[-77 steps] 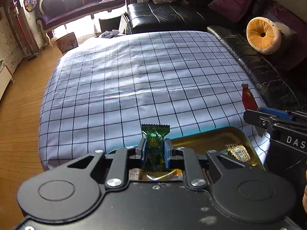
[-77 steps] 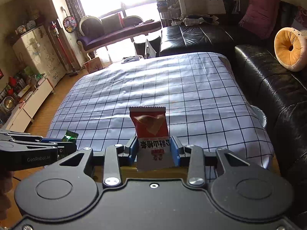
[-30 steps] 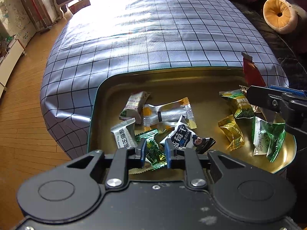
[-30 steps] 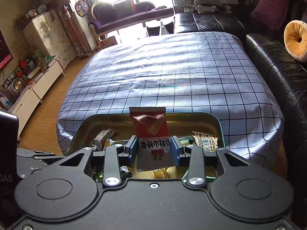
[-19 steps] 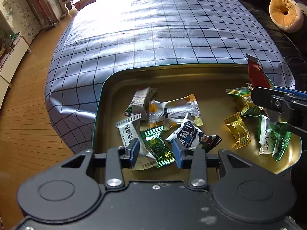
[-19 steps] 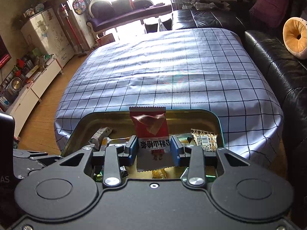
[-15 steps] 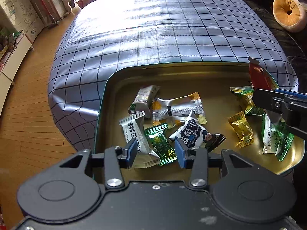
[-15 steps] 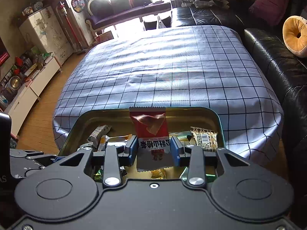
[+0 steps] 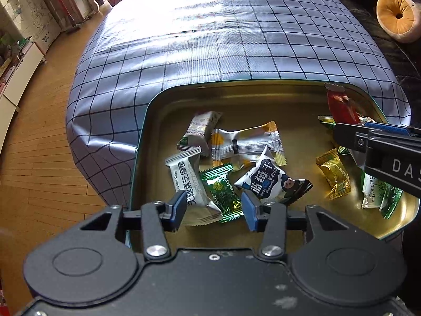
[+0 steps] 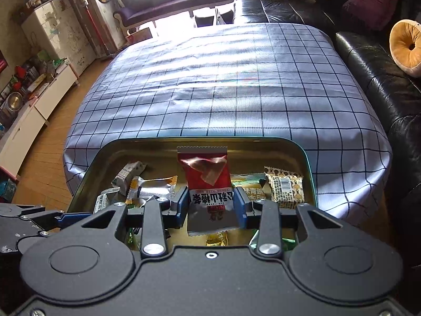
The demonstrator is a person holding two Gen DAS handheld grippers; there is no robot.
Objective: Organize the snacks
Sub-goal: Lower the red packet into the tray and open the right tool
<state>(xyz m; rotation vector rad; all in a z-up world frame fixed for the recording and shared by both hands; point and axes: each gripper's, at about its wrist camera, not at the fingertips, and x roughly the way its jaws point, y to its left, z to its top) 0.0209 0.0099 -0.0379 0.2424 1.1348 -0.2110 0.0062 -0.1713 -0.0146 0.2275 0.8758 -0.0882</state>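
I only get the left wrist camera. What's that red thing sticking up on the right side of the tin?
Observer: A red snack packet. Its lower part is pale with printed characters, and the right gripper is clamped on it.
Child: Is it lying in the tin?
Observer: No. It stands upright between the pads, held over the tin, not lying among the other snacks.
Child: What's hiding next to it?
Observer: Just to its right lies a brown patterned packet with a barcode facing up.
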